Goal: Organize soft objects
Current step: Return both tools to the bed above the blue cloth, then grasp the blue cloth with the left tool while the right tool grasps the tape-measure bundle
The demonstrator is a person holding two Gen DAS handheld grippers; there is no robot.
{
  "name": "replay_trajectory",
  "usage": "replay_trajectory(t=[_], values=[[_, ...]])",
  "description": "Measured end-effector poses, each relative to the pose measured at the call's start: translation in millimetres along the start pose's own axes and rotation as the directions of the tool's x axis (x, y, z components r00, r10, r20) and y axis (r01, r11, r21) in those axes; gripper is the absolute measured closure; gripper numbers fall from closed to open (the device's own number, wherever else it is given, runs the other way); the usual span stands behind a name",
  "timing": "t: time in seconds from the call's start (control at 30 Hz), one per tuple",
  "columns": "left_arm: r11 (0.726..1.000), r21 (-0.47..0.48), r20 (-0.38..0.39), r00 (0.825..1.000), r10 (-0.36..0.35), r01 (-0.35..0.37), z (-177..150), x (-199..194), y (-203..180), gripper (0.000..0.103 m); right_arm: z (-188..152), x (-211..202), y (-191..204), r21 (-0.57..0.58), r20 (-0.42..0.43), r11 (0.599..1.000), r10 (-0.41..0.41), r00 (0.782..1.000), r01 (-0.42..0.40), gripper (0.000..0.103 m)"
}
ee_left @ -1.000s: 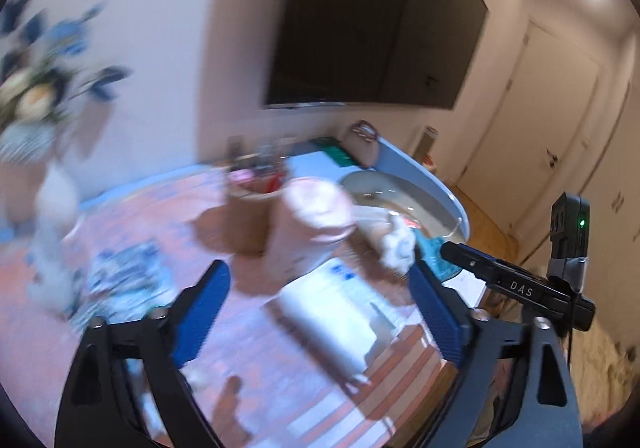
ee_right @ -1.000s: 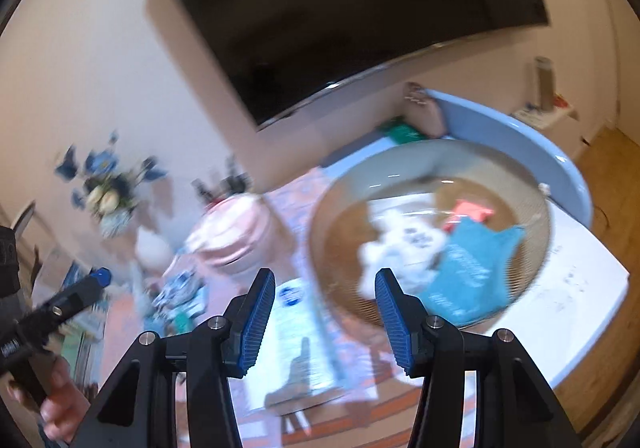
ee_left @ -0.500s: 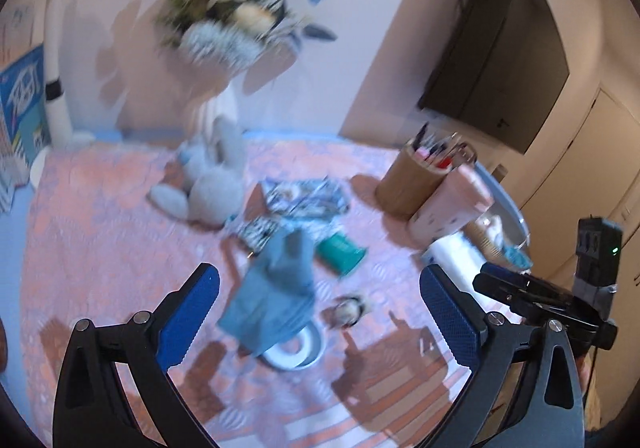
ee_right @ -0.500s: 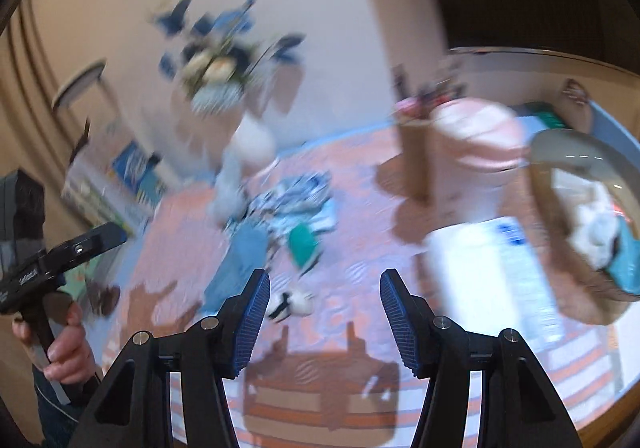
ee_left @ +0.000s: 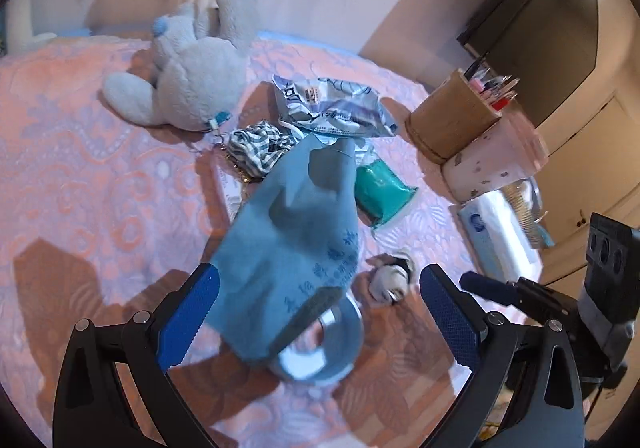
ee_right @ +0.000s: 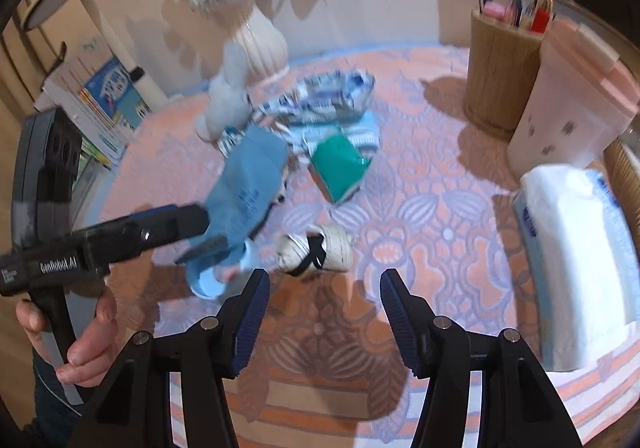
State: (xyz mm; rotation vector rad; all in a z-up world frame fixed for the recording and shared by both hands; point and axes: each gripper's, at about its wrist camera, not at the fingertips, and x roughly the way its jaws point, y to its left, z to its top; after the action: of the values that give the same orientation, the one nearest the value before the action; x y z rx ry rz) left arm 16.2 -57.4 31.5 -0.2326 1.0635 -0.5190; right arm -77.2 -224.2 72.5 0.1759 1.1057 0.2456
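Observation:
A blue cloth pouch [ee_left: 292,232] lies draped over a pale blue tape roll [ee_left: 320,352] on the patterned pink tablecloth [ee_left: 80,175]. My left gripper [ee_left: 318,308] hovers just over its near end, jaws wide open and empty. A rolled white sock with a black band [ee_right: 316,248] lies right in front of my right gripper [ee_right: 323,288], which is open with nothing between its fingers. Farther back are a grey plush rabbit [ee_left: 192,63], a striped cloth [ee_left: 260,147], a crinkled packet [ee_left: 332,107] and a teal packet [ee_right: 338,163].
A wooden pen holder [ee_right: 504,71], a pink lidded cup [ee_right: 572,99] and a white tissue pack [ee_right: 580,260] stand at the right, with a wicker basket edge [ee_right: 624,175] behind. A white vase of flowers [ee_right: 260,39] stands at the back. A hand [ee_right: 80,348] grips the left tool.
Both views swung away from the basket and the wall screen toward the soft things on the cloth. Both grippers have come down and closer to the blue pouch and the sock.

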Motion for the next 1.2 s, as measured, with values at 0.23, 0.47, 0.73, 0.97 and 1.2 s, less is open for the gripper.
replay_trajectory(t=[0.23, 0.47, 0.73, 0.97, 1.2], values=[[0.998, 0.04, 0.014, 0.998, 0.054, -0.054, 2.5, 13.1, -7.7, 0.003, -4.4, 19.0, -2.6, -0.026, -0.007, 1.0, 0.014, 1.0, -0.014, 0.047], [0.99, 0.06, -0.002, 0.992, 0.126, -0.125, 5.2, 27.9, -11.5, 0.003, -4.3, 25.2, -5.7, -0.038, 0.002, 0.999, 0.034, 0.999, -0.034, 0.046], [0.982, 0.094, 0.002, 0.987, 0.163, -0.163, 2.4, 34.5, -12.8, 0.023, -4.7, 27.0, -1.5, -0.065, 0.009, 0.997, 0.031, 0.999, -0.031, 0.046], [0.981, 0.098, 0.031, 0.985, 0.167, -0.169, -1.5, 24.1, -6.9, 0.078, -4.8, 25.2, 3.6, -0.088, 0.023, 0.996, 0.014, 1.0, -0.012, 0.046], [0.986, 0.106, 0.11, 0.987, 0.114, -0.126, -7.8, -11.7, -4.7, 0.095, -3.1, 22.0, -0.8, -0.077, 0.032, 0.997, 0.017, 0.999, -0.014, 0.046]])
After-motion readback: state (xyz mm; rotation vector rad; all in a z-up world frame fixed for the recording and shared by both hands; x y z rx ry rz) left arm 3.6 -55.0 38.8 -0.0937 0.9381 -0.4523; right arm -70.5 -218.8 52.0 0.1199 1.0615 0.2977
